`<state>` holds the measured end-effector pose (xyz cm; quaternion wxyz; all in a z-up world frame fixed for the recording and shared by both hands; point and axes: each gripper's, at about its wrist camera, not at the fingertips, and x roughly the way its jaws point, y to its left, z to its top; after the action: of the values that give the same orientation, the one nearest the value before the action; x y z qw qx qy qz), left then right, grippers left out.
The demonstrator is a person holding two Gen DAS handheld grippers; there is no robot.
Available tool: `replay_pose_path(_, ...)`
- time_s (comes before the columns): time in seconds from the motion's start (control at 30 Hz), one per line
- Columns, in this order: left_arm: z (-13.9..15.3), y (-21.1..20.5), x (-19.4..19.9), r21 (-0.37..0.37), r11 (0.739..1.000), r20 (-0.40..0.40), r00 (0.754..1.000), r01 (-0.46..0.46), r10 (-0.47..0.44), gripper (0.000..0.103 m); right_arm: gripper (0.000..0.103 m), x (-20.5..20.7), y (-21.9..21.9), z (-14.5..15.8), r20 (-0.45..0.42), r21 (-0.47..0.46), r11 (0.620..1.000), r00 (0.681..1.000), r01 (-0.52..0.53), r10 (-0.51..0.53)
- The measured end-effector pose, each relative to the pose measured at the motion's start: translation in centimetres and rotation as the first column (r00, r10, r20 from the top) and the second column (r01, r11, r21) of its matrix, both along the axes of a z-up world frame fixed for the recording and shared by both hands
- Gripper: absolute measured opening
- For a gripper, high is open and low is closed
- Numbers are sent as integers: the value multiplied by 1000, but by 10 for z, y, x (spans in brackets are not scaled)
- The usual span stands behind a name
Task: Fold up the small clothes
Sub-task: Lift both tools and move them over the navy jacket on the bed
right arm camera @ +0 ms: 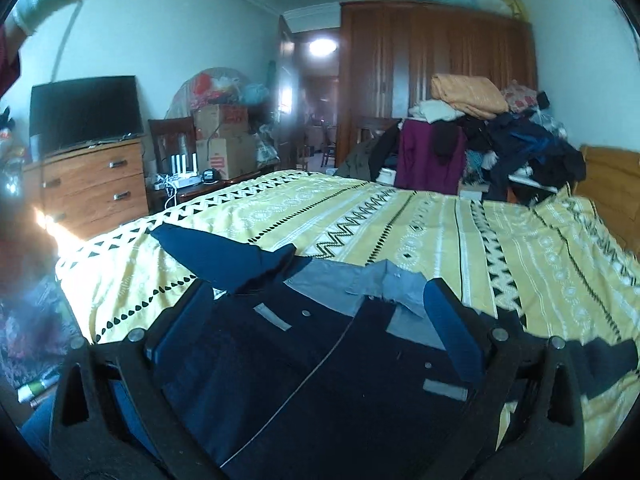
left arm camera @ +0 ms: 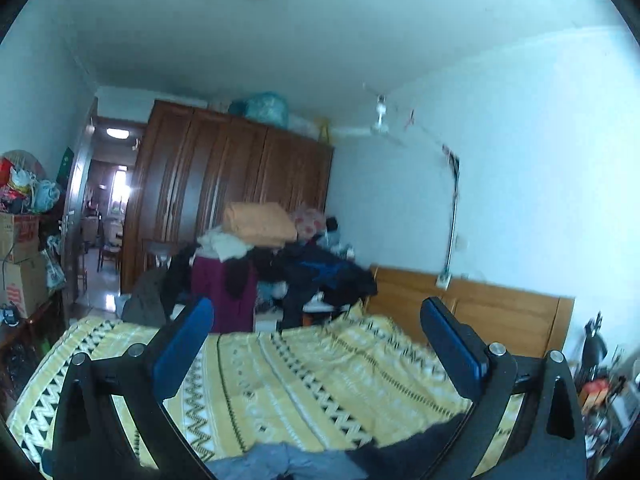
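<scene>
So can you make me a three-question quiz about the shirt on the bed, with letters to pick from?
1. Where does the dark shirt lie?
A. on the yellow patterned bedspread
B. on the drawers
C. on the clothes pile

2. What colour is the shirt's collar?
A. red
B. grey
C. green

3. How are the right tongs?
A. shut on the collar
B. shut on a sleeve
C. open, holding nothing

Answers:
1 A, the bedspread shows all around the shirt.
2 B, the collar is grey against the dark navy cloth.
3 C, the blue pads stand wide apart with the shirt lying flat between them.
</scene>
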<state>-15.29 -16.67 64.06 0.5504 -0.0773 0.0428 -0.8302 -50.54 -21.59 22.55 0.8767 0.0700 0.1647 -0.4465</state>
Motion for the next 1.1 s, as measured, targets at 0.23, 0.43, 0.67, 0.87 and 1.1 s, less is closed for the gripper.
replay_pose_path(0.23,49,77,41,-134,978,-104,984,-157,144,103,103,-24,0,-8,43,65,998,999,24,-27)
replay_pose_path(0.43,78,106,103,-117,936,-206,930,-332,304,103,103,-38,-5,-15,23,92,995,999,45,-47)
replay_pose_path(0.67,91,85,114,-105,948,-266,927,-300,264,103,103,-43,-13,-26,84,186,981,994,50,-66)
replay_pose_path(0.87,124,65,91,-58,994,-288,955,-96,76,103,103,-40,5,-28,57,166,986,998,16,-26)
replay_pose_path(1.1,166,76,69,-135,989,-342,940,-56,6,103,103,-63,-1,-31,62,194,979,995,69,-83)
